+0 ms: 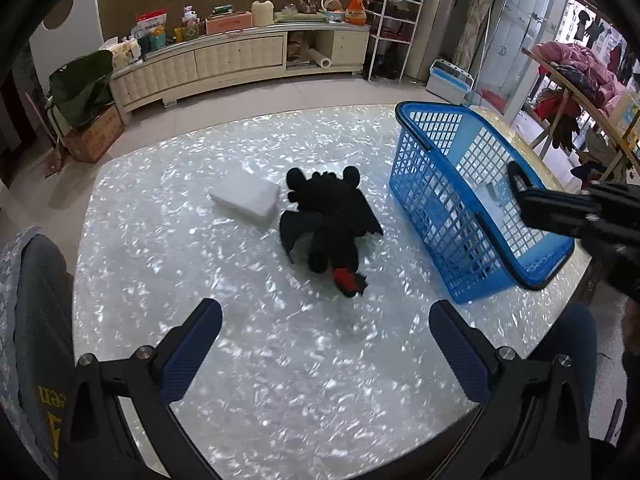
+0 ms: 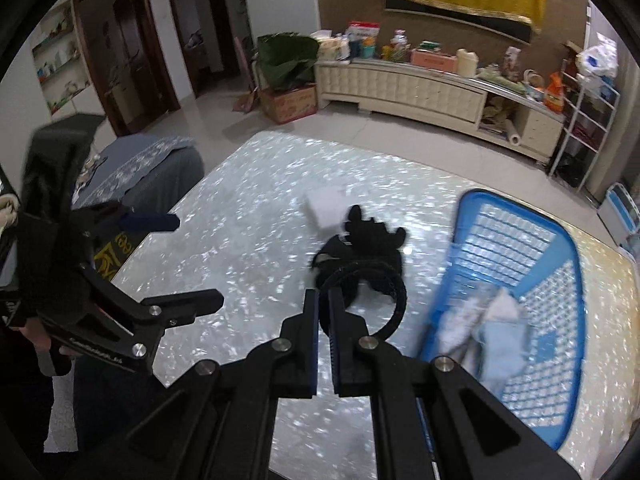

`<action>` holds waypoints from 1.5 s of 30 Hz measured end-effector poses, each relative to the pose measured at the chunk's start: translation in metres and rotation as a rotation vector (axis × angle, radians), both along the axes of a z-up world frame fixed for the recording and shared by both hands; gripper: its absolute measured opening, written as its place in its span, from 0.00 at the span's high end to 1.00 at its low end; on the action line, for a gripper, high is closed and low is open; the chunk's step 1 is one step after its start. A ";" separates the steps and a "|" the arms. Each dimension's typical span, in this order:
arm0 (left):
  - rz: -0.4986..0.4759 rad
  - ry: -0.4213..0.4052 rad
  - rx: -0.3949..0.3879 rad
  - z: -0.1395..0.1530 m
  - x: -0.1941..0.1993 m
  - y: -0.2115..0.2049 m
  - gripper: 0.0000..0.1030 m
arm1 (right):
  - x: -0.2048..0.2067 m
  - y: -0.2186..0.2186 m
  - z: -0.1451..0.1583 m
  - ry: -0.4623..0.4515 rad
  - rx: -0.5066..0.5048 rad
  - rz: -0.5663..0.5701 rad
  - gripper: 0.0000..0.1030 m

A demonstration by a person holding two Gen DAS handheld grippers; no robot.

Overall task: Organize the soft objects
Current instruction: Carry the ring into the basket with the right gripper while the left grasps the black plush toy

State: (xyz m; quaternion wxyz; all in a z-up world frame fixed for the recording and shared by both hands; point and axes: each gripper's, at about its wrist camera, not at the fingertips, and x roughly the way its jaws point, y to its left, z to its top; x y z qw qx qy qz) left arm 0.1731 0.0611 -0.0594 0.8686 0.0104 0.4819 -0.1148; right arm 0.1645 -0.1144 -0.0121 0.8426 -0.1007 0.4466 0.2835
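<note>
A shimmering white table point(image 1: 280, 380) holds three things: a black plush dragon point(image 1: 332, 220), a white foam block point(image 1: 248, 198), and a blue mesh basket point(image 1: 460, 200).

In the left wrist view, the left gripper point(image 1: 324, 320) hangs above the near table edge with its blue-padded jaws spread wide and nothing between them. The plush lies straight ahead at twelve o'clock, near but not touching. Its long axis runs almost in line with the gripper's reach: head at the far end, red-tipped tail at the near end, wings spread to either side. The foam block sits just beside the plush at about ten o'clock. The basket stands at about two o'clock.

In the right wrist view, the right gripper point(image 2: 324, 300) has its jaws pressed together on a black loop handle point(image 2: 384, 292). The basket already holds pale cloth items point(image 2: 492, 332).

By my judgement the left gripper is nearer the plush and free to take it.
</note>
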 end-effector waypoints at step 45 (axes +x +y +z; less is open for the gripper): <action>-0.060 0.202 0.054 -0.133 0.170 -0.048 0.06 | 0.093 -0.107 -0.070 0.204 -0.095 -0.226 0.96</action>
